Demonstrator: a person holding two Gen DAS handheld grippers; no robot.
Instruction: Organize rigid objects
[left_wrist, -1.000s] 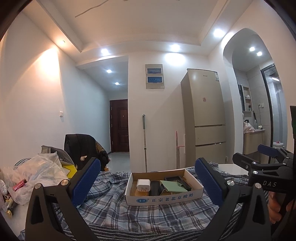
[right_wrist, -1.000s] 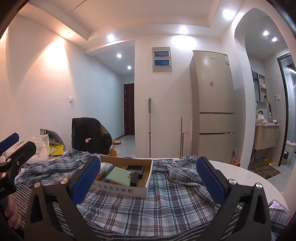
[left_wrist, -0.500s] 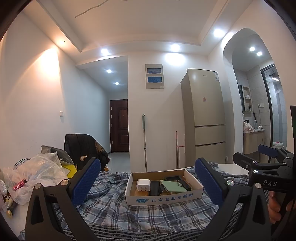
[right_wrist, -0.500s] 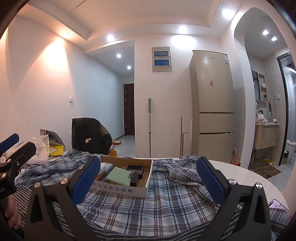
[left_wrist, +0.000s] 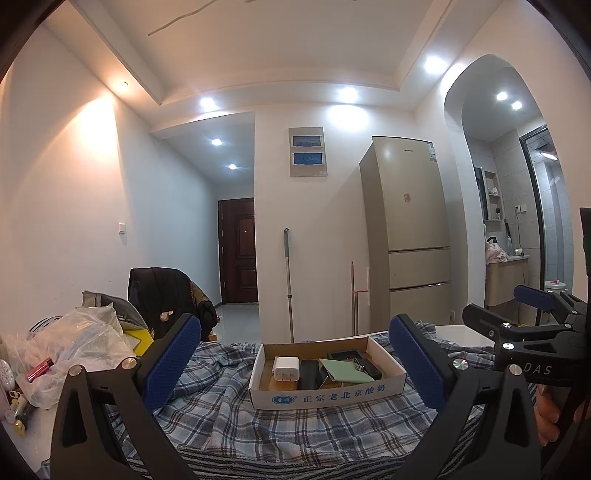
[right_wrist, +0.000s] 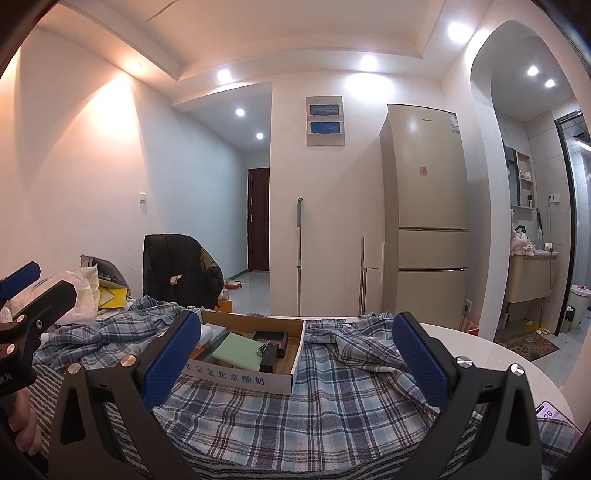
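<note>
Both idle: left gripper (left_wrist: 293, 363) and right gripper (right_wrist: 295, 360) spread wide, empty. Cardboard box (left_wrist: 328, 397) already holding charger (left_wrist: 285, 369), green pad (left_wrist: 345, 371). Looks near done.

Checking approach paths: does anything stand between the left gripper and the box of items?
Nothing visible does. The left gripper is open, and only bare plaid cloth lies between it and the box.
</note>
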